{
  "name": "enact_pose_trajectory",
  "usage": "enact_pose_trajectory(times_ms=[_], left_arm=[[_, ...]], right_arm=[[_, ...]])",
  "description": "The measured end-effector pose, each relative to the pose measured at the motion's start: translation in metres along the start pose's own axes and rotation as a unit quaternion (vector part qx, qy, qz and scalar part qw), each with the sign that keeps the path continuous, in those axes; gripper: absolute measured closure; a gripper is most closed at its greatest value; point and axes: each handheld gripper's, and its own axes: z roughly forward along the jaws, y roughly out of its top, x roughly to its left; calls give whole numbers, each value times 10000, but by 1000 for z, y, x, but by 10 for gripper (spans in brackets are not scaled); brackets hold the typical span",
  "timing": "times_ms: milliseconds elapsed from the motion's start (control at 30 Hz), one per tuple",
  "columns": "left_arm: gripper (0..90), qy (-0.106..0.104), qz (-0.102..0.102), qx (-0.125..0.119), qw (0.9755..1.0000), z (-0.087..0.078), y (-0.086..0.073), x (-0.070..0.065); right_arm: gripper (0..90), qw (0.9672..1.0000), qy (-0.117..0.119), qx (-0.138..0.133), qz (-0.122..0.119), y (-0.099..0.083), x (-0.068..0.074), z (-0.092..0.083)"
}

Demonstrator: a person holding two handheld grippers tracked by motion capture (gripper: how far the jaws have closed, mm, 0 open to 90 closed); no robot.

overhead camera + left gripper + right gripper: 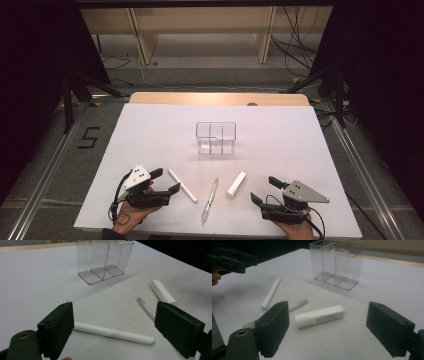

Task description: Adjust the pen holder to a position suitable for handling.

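We hold our left tool [167, 181] and right tool [264, 189] wide open, gripping nothing; the white marker [182, 185], clear pen [209, 200] and white tube [236, 184] lie between them on the counter [150, 130], near the clear organizer [215, 137].

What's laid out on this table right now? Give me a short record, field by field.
surface: white table top
container: clear plastic organiser with compartments, upright, empty, mid-table
left item: long white marker-like stick, lying flat
middle item: slim translucent pen, lying flat
right item: short white tube, lying flat
left hand-held gripper: open, holding nothing, beside the stick
right hand-held gripper: open, holding nothing, near the tube
items in container: none
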Motion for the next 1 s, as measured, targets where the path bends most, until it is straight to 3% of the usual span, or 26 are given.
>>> enact_pose_trajectory(times_ms=[333,500,833,1000], left_arm=[[155,40,-18,38,10000,1,0,1],[155,104,-152,44,9998,3,4,4],[160,505,-327,260,9978,18,24,11],[168,616,-317,381,9969,29,33,16]], right_arm=[[197,10000,-9,6,-6,0,0,0],[199,10000,-9,-6,-10,0,0,0],[202,10000,-41,-81,10,1,-1,0],[202,9999,-75,-106,9,2,-1,-2]])
